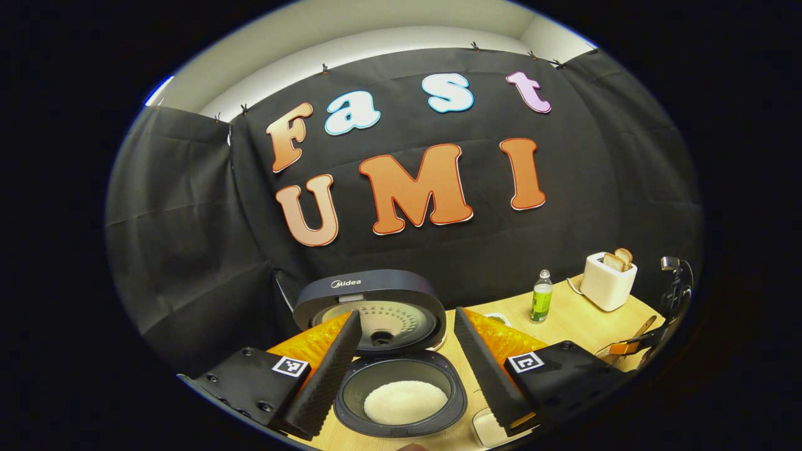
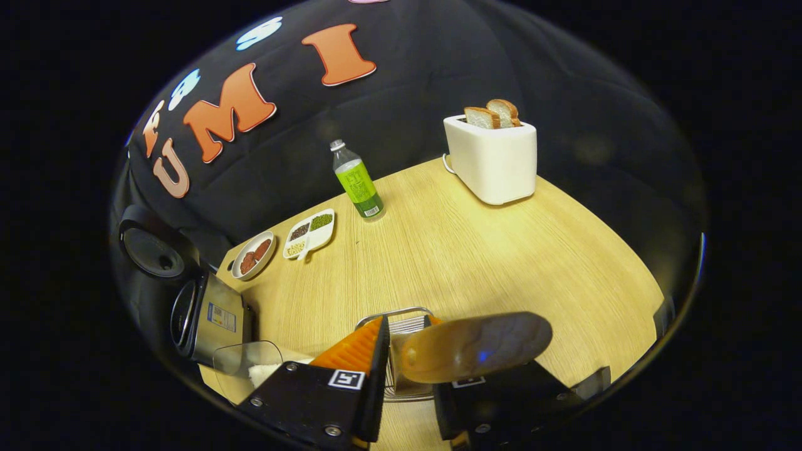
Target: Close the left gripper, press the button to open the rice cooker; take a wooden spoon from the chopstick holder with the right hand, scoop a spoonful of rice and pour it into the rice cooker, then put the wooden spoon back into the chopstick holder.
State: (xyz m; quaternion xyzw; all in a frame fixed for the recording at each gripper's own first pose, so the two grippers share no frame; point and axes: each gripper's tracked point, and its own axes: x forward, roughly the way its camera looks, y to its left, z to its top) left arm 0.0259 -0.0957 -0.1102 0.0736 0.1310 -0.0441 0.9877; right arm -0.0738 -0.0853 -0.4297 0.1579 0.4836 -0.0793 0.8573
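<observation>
The rice cooker (image 1: pixel 401 382) stands open with its lid (image 1: pixel 376 300) raised, and white rice (image 1: pixel 404 401) lies in the pot. My left gripper (image 1: pixel 407 316) hangs open above and in front of it, one finger on each side of the pot in the left gripper view. In the right gripper view, my right gripper (image 2: pixel 407 344) sits over the metal wire chopstick holder (image 2: pixel 401 322). The wooden spoon (image 2: pixel 476 347) is between its fingers, with the empty bowl close to the camera over the right finger. The right gripper (image 1: pixel 626 346) with the spoon also appears at the table's far right.
A white toaster (image 2: pixel 492 156) with bread and a green bottle (image 2: pixel 357 181) stand at the back of the wooden table (image 2: pixel 476 250). Two dishes of beans (image 2: pixel 310 232) lie near the cooker (image 2: pixel 200 313). A clear cup with rice (image 2: pixel 247 363) sits beside the cooker.
</observation>
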